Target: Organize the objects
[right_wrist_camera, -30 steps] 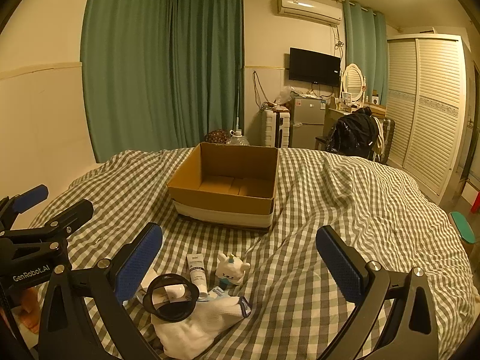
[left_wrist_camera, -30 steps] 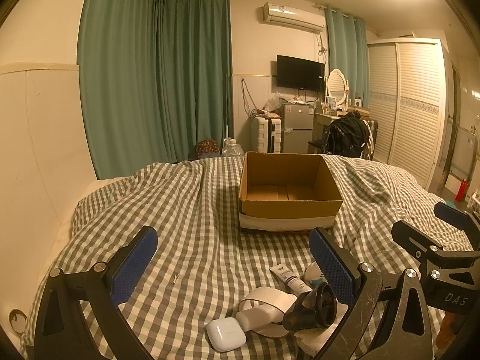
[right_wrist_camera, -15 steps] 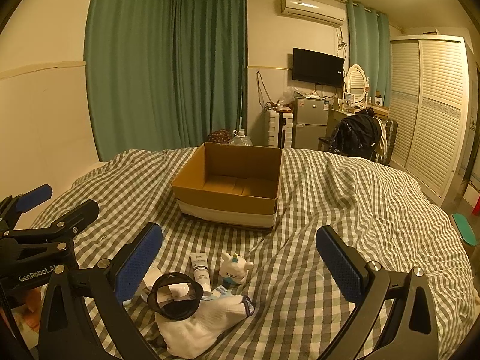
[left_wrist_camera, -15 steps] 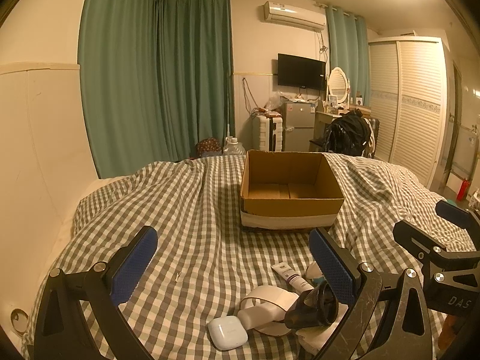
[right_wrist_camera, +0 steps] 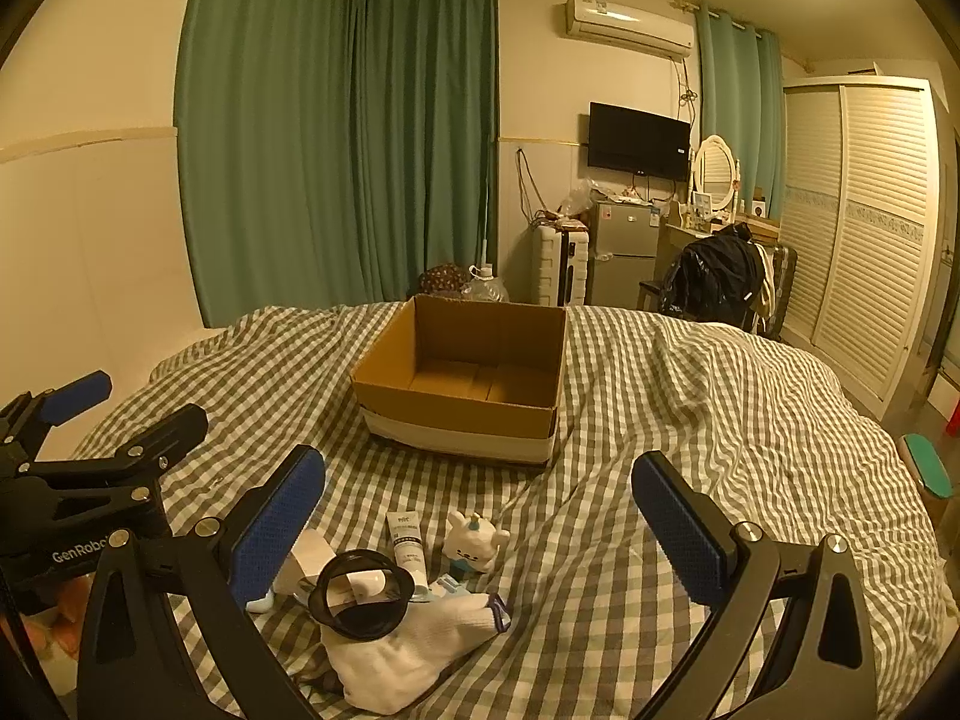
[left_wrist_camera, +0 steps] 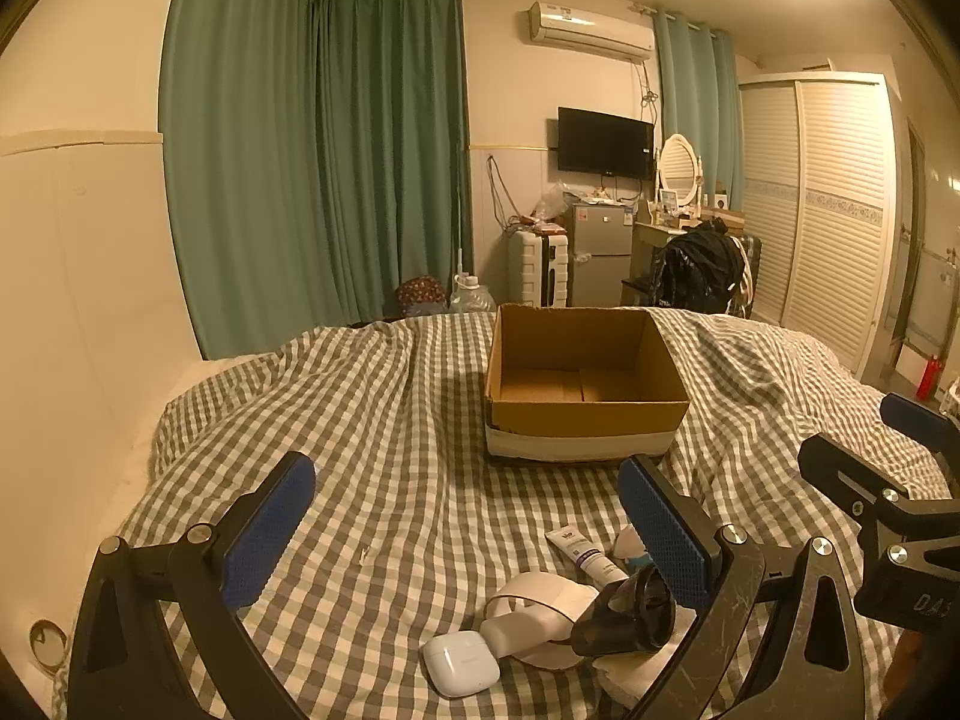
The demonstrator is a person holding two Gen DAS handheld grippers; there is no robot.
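Observation:
An open, empty cardboard box (left_wrist_camera: pixel 585 381) (right_wrist_camera: pixel 468 378) sits on the checked bedspread (left_wrist_camera: pixel 390 450). Nearer lies a pile: a white earbud case (left_wrist_camera: pixel 461 671), a white bottle (left_wrist_camera: pixel 528 630), a cream tube (left_wrist_camera: pixel 585 552) (right_wrist_camera: pixel 408 543), a black round cup (left_wrist_camera: pixel 624 618) (right_wrist_camera: pixel 363 594), a white unicorn toy (right_wrist_camera: pixel 477 543) and a white glove (right_wrist_camera: pixel 402 648). My left gripper (left_wrist_camera: pixel 468 531) is open and empty above the pile. My right gripper (right_wrist_camera: pixel 480 516) is open and empty, to the pile's right.
Green curtains (left_wrist_camera: pixel 312 168) hang behind the bed. A fridge (left_wrist_camera: pixel 600 255), a suitcase (left_wrist_camera: pixel 537 270), a TV (left_wrist_camera: pixel 605 143), a chair with a black bag (left_wrist_camera: pixel 699 270) and a louvred wardrobe (left_wrist_camera: pixel 834 216) stand beyond. A wall (left_wrist_camera: pixel 78 276) runs along the bed's left.
Both views have shifted slightly, so the box and the pile sit a little farther right and lower. Both grippers stay open and nothing on the bed has moved.

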